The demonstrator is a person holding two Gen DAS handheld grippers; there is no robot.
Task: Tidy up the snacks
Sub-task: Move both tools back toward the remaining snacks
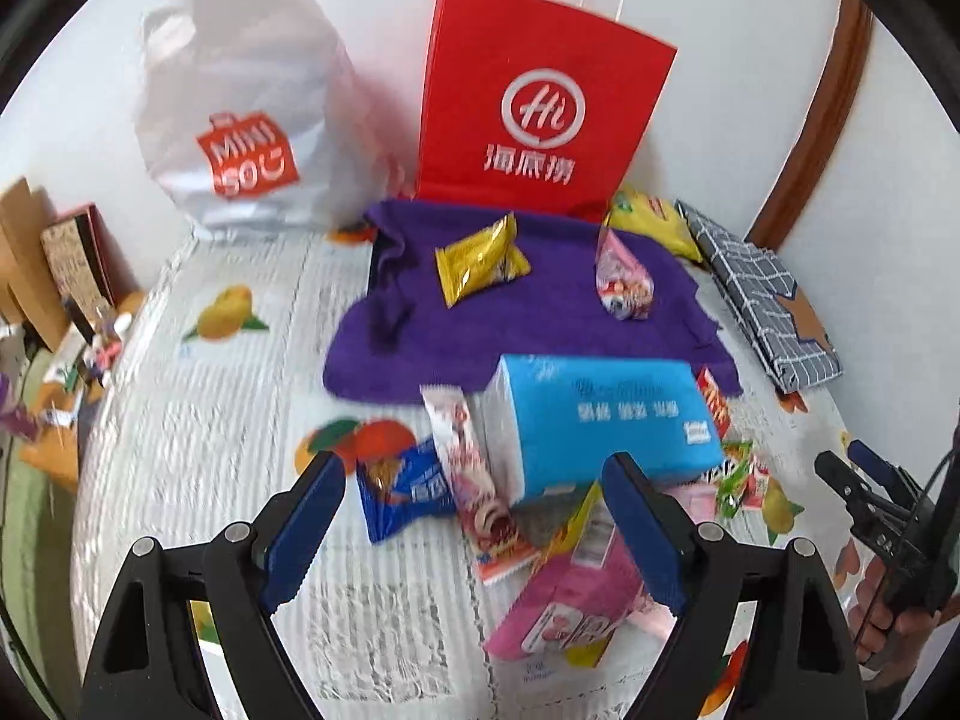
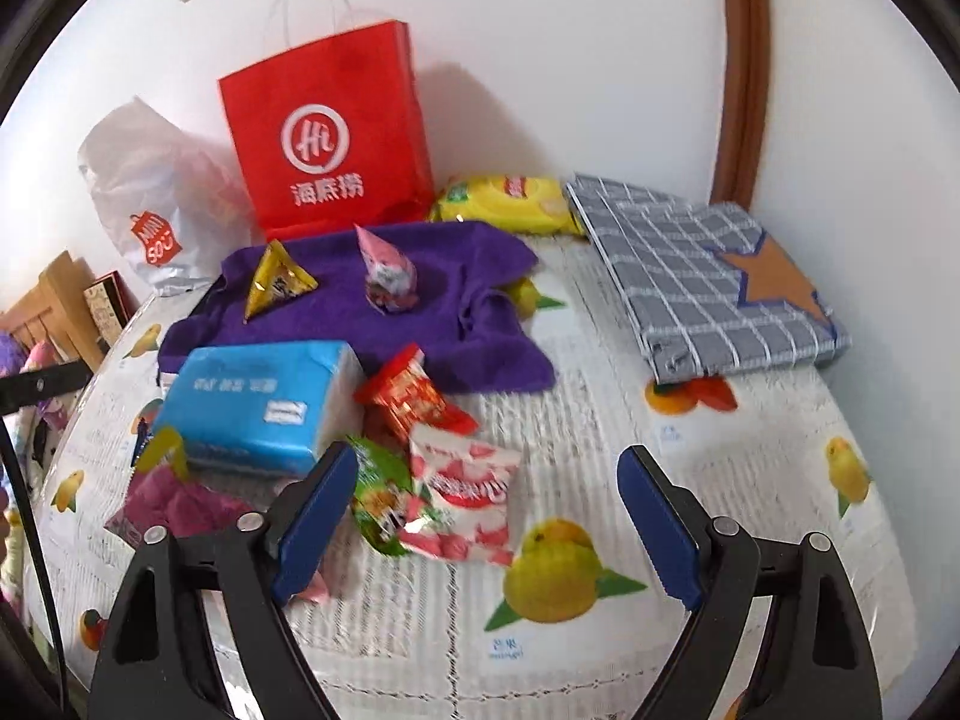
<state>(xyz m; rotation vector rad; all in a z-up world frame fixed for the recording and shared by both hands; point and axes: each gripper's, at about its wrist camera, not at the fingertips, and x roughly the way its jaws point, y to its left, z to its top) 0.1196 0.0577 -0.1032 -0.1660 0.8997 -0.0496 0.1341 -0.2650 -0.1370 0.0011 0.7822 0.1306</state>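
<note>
My left gripper (image 1: 474, 471) hangs open over a heap of snacks on the table: a blue packet (image 1: 402, 492), a long pink-and-white packet (image 1: 480, 498) and a pink box (image 1: 564, 600) lie between and under its fingers, untouched. A blue tissue pack (image 1: 606, 420) sits just beyond. My right gripper (image 2: 489, 468) is open too, above a red-and-white packet (image 2: 468, 492) and a green one (image 2: 378, 486), with a red packet (image 2: 408, 396) farther on. On the purple cloth (image 2: 432, 324) lie a yellow packet (image 2: 276, 279) and a pink packet (image 2: 390, 276).
A red paper bag (image 2: 330, 138) and a white plastic bag (image 2: 150, 204) stand at the wall behind the cloth. A yellow chips bag (image 2: 510, 198) and a folded grey checked fabric box (image 2: 708, 288) lie at the back right. The fruit-print tablecloth (image 2: 600, 420) covers the table.
</note>
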